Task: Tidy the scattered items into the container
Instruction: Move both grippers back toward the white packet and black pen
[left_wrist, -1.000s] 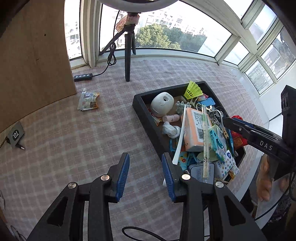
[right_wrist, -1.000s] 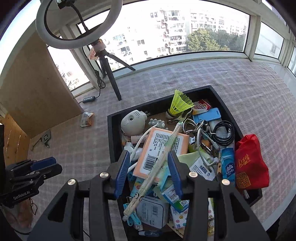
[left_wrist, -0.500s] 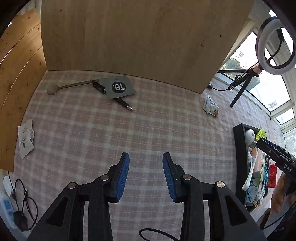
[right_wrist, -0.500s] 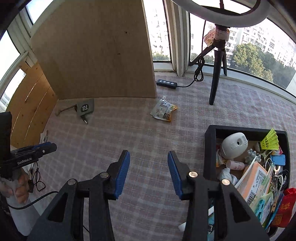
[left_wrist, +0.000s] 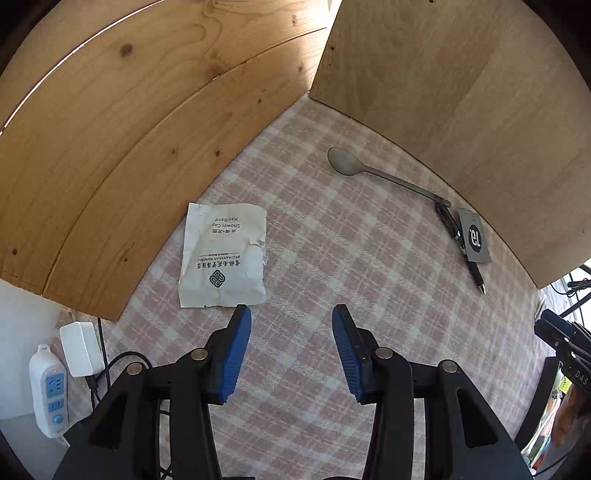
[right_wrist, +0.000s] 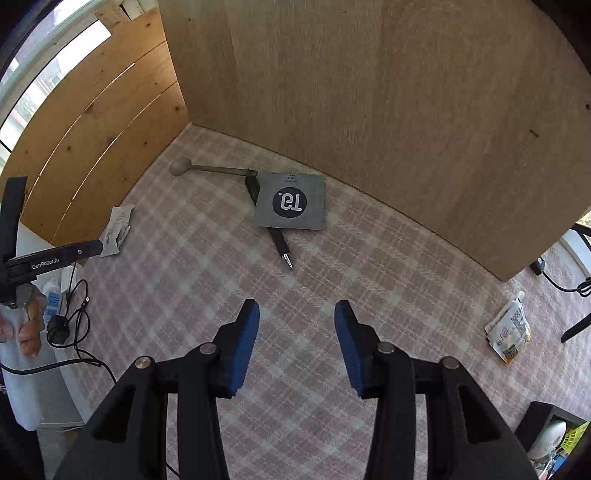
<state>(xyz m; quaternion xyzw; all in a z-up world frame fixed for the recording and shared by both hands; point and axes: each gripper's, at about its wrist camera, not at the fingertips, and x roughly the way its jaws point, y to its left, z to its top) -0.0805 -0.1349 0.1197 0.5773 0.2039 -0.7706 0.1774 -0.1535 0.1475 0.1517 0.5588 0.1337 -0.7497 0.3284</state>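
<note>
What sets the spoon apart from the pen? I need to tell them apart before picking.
The spoon is dull grey with a rounded bowl; the pen is black with a silver tip. The spoon lies fully in view; the pen is partly under a grey card. Both lie flat on the checked cloth.

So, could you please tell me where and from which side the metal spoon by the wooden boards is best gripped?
Probably the middle of the spoon's thin handle, coming straight down from above with the tongs closing across it. The spoon lies flat on the checked cloth. Its bowl is wide and shallow, and the handle's far end meets the pen and the grey card, so mid-handle looks clearest.
</note>
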